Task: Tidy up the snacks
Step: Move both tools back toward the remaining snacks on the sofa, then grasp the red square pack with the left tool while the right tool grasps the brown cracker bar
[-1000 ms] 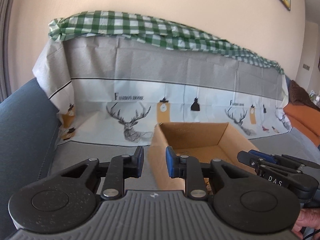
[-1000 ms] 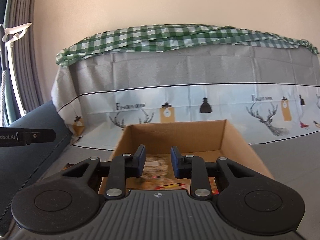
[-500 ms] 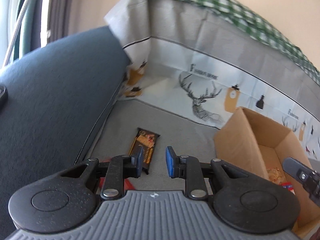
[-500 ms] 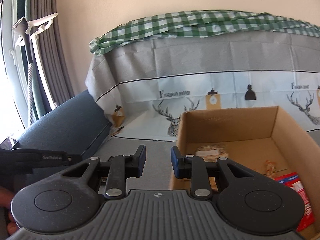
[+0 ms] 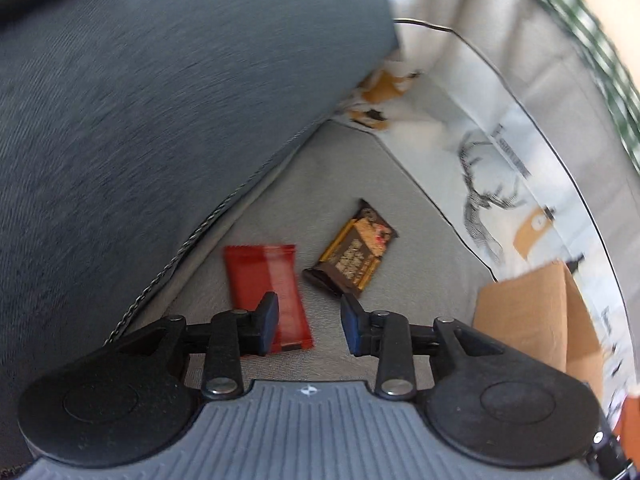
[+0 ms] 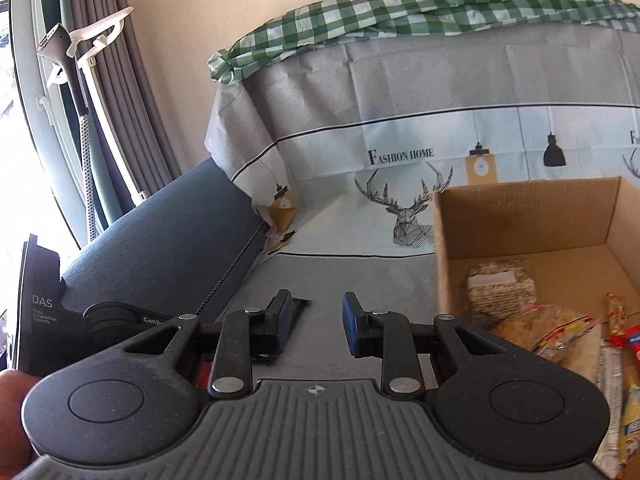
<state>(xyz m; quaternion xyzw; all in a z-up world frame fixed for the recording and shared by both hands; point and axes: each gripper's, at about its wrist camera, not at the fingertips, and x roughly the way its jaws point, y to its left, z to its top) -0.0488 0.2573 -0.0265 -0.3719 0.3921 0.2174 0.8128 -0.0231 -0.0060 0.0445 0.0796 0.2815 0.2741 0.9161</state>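
Observation:
A red snack packet (image 5: pixel 266 284) and a dark brown-and-orange snack bar (image 5: pixel 354 254) lie on the grey sofa seat. My left gripper (image 5: pixel 308 326) is open and empty just above the red packet's near end, the bar a little ahead to the right. The cardboard box (image 5: pixel 528 316) stands to the right. In the right wrist view the box (image 6: pixel 524 216) holds several snack packets (image 6: pixel 500 286). My right gripper (image 6: pixel 314 322) is open and empty over the seat left of the box. The dark bar's end (image 6: pixel 298 306) shows behind its left finger.
A dark blue sofa armrest (image 5: pixel 160 100) rises on the left. A grey deer-print cloth (image 6: pixel 400 140) covers the backrest, with a green checked cloth (image 6: pixel 420 4) on top. The left gripper's body (image 6: pixel 44 312) and a hand are at the far left. Curtains hang by the window.
My left gripper swung left and down from the box to the two snacks on the seat. My right gripper shifted left, off the box interior. Both stayed open.

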